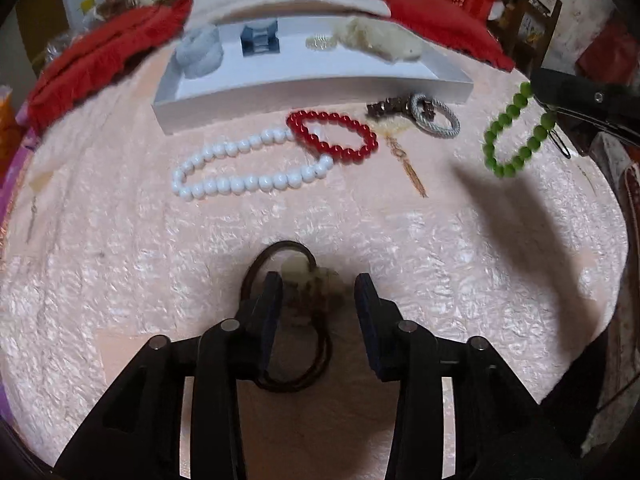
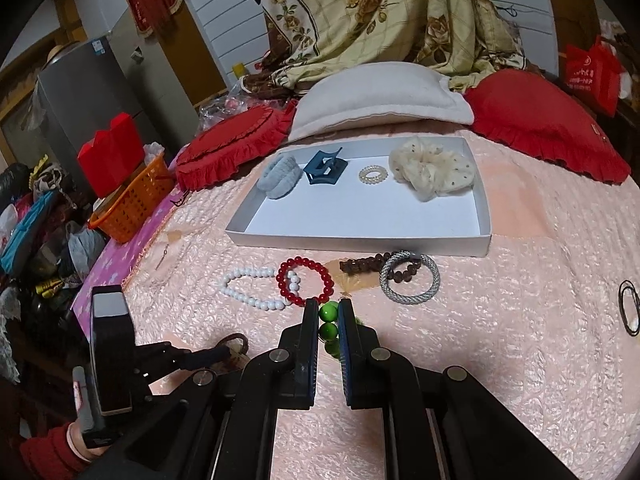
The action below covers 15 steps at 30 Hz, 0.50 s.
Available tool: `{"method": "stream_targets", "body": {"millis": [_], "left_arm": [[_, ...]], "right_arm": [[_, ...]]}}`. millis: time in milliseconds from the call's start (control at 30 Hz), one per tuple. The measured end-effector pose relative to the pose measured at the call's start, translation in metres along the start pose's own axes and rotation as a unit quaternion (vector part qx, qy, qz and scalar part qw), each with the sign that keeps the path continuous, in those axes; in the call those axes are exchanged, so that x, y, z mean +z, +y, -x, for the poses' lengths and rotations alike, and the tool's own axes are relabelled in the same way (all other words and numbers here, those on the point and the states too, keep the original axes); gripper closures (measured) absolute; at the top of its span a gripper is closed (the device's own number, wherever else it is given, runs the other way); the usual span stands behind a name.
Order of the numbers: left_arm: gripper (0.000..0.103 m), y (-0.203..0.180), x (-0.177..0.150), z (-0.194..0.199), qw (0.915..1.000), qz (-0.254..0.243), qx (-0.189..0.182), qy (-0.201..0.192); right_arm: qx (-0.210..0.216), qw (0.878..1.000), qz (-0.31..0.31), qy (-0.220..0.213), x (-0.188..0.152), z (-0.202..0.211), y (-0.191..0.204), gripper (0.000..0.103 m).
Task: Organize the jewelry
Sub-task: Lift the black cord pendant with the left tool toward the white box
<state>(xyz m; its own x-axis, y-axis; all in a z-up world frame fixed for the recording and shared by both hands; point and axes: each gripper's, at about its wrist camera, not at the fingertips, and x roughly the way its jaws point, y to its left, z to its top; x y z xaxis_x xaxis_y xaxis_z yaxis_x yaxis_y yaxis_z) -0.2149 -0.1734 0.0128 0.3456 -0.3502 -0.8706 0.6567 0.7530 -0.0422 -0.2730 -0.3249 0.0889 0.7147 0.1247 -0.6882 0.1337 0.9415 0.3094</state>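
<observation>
My right gripper (image 2: pixel 329 310) is shut on a green bead bracelet (image 2: pixel 329 313) and holds it above the pink bedspread; it hangs at the right in the left wrist view (image 1: pixel 514 132). My left gripper (image 1: pixel 318 284) is open, its fingers on either side of a brown hair tie with a pale charm (image 1: pixel 298 268). A white bead necklace (image 1: pixel 240 168), a red bead bracelet (image 1: pixel 332 136), a dark bead bracelet (image 1: pixel 386 106) and a silver cord bangle (image 1: pixel 436 116) lie before the white tray (image 1: pixel 320 92).
The tray (image 2: pixel 360 240) holds a grey scrunchie (image 2: pixel 280 178), a blue claw clip (image 2: pixel 324 168), a pearl ring band (image 2: pixel 373 174) and a cream scrunchie (image 2: pixel 434 172). Red cushions (image 2: pixel 540 128) and a white pillow (image 2: pixel 380 96) lie behind. Black hair ties (image 2: pixel 630 308) lie right. An orange basket (image 2: pixel 132 204) stands left.
</observation>
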Motion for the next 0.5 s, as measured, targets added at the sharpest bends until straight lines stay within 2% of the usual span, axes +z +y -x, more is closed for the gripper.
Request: {"method": "stream_targets", "body": {"millis": [33, 100, 233, 500], "left_arm": [[0.063, -0.001, -0.001, 0.001, 1.0, -0.006, 0.003, -0.006], [0.075, -0.003, -0.003, 0.001, 0.9998, -0.018, 0.005, -0.006], [0.075, 0.0, -0.003, 0.006, 0.9998, -0.008, -0.019, -0.005], [0.075, 0.022, 0.008, 0.052, 0.9955, 0.048, -0.066, -0.048]], "right_arm": [[0.001, 1.0, -0.001, 0.0, 0.0, 0.0, -0.001, 0.094], [0.001, 1.0, -0.002, 0.001, -0.001, -0.001, -0.002, 0.094], [0.008, 1.0, -0.004, -0.003, -0.001, -0.001, -0.003, 0.094], [0.005, 1.0, -0.005, -0.005, 0.007, 0.0, -0.005, 0.094]]}}
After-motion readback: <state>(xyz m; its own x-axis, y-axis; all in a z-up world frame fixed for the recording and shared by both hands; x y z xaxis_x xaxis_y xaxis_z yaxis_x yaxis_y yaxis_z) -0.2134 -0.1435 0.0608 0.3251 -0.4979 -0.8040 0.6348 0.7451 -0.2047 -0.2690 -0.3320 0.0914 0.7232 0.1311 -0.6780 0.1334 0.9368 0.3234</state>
